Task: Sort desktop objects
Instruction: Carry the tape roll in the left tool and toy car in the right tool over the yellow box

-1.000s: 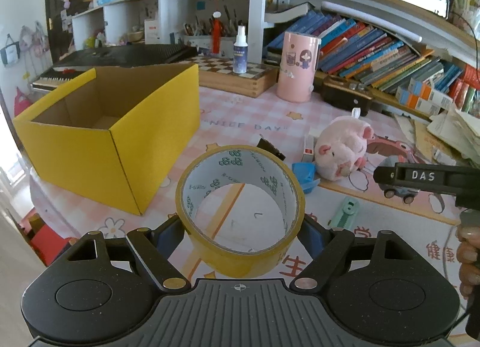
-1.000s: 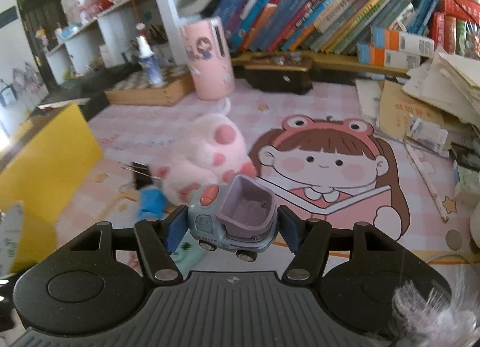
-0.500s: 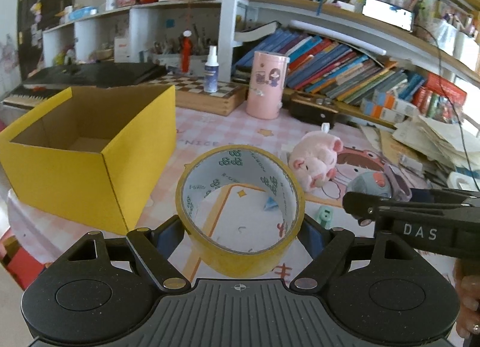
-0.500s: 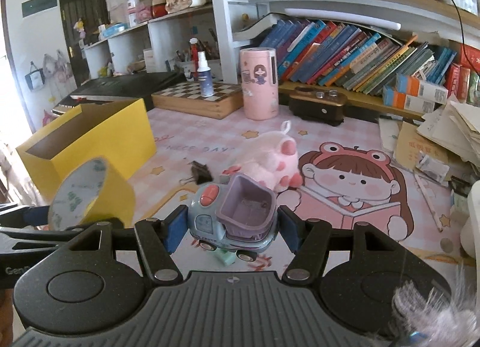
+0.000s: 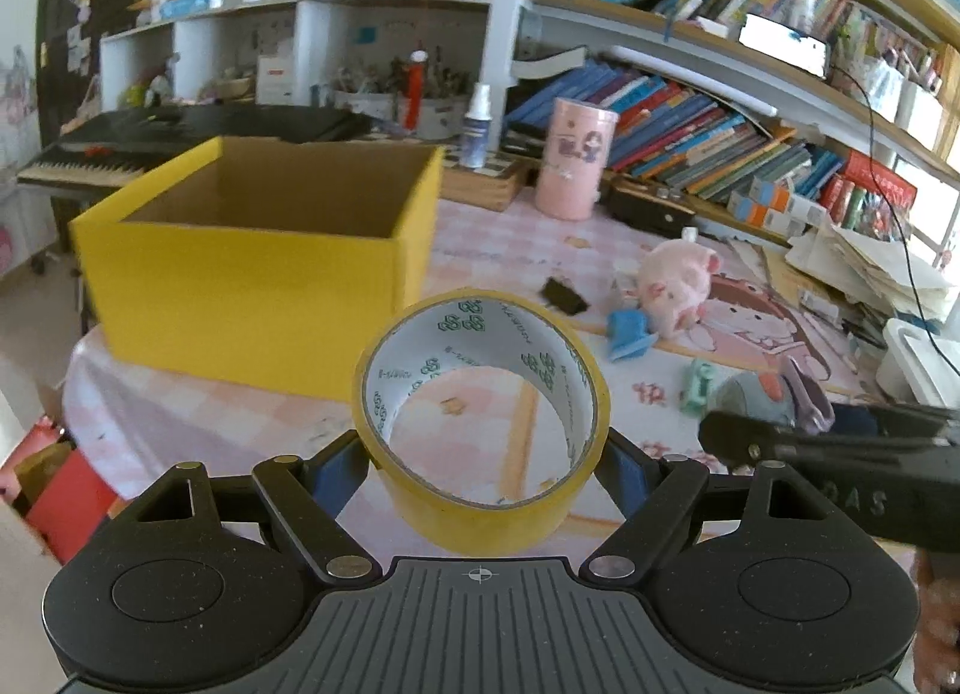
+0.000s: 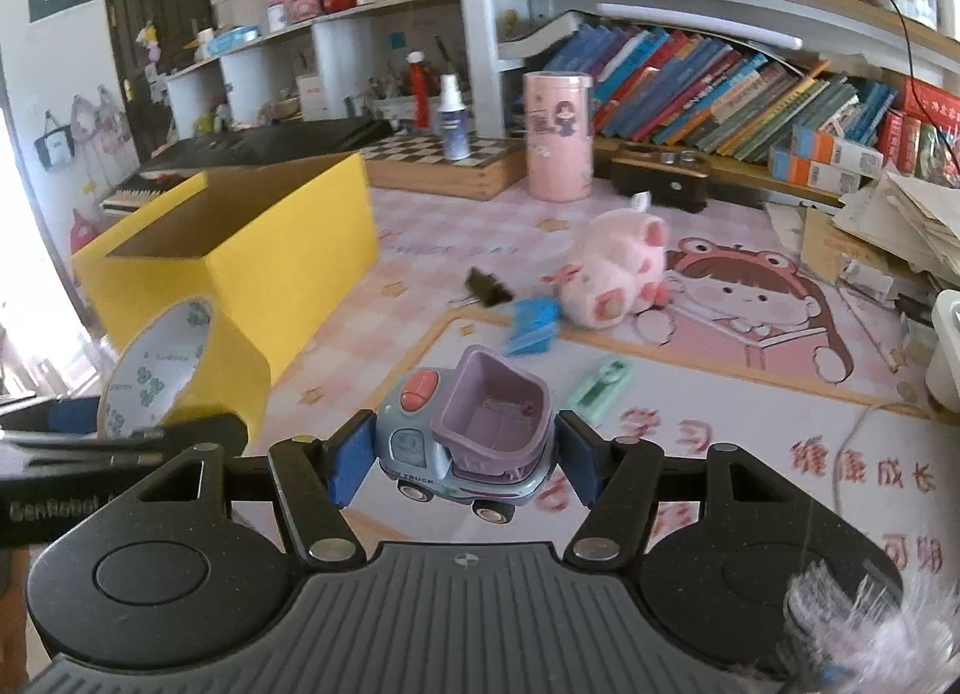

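Note:
My left gripper (image 5: 483,460) is shut on a roll of yellow tape (image 5: 480,415), held above the pink table mat. Ahead and to the left stands an open yellow cardboard box (image 5: 258,268). My right gripper (image 6: 465,460) is shut on a small blue toy truck with a purple bucket (image 6: 474,436), lifted off the mat. In the right wrist view the tape roll (image 6: 180,370) shows at the left, in front of the box (image 6: 240,268). In the left wrist view the truck (image 5: 774,394) peeks out above the right gripper's arm at the right.
On the mat lie a pink plush pig (image 6: 618,277), a blue clip (image 6: 531,328), a black binder clip (image 6: 489,286) and a mint-green small tool (image 6: 600,391). A pink canister (image 6: 558,135), a spray bottle (image 6: 453,117), a chessboard box and shelves of books stand behind. Papers pile up at the right.
Both grippers have pulled back and swung left with their loads, so the yellow box now sits nearer the centre of view. The tape roll and truck stay gripped.

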Action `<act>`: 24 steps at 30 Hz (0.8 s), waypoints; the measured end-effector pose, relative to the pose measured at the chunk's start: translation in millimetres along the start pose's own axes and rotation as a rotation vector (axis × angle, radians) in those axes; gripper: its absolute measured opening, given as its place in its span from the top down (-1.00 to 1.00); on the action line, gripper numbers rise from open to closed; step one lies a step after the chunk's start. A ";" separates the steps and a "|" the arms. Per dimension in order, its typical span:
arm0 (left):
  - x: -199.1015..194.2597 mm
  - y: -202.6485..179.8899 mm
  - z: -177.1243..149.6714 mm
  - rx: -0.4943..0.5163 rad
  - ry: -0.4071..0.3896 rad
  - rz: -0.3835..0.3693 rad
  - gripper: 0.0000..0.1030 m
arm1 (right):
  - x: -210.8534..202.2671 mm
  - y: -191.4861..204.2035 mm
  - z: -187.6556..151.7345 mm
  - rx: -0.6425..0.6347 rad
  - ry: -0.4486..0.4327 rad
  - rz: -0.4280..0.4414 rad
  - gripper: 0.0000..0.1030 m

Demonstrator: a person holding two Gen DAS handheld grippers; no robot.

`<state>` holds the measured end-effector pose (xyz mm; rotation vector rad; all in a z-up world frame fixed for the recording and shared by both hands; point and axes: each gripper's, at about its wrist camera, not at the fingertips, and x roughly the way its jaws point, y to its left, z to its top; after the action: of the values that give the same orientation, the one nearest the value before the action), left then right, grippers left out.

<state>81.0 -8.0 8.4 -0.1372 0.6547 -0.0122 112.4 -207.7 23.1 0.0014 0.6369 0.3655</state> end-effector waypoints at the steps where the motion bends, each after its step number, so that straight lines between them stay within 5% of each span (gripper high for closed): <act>1: -3.0 6.1 -1.8 -0.007 0.005 0.002 -0.61 | -2.5 7.2 -2.9 -0.002 0.001 -0.001 -0.20; 24: -73.9 114.3 -52.0 -0.064 0.037 0.063 -0.61 | -23.5 136.9 -57.4 -0.005 0.073 0.070 -0.20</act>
<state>-12.9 102.9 -2.6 -0.1785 0.6960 0.0666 16.0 -93.7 5.9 0.0058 0.7090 0.4361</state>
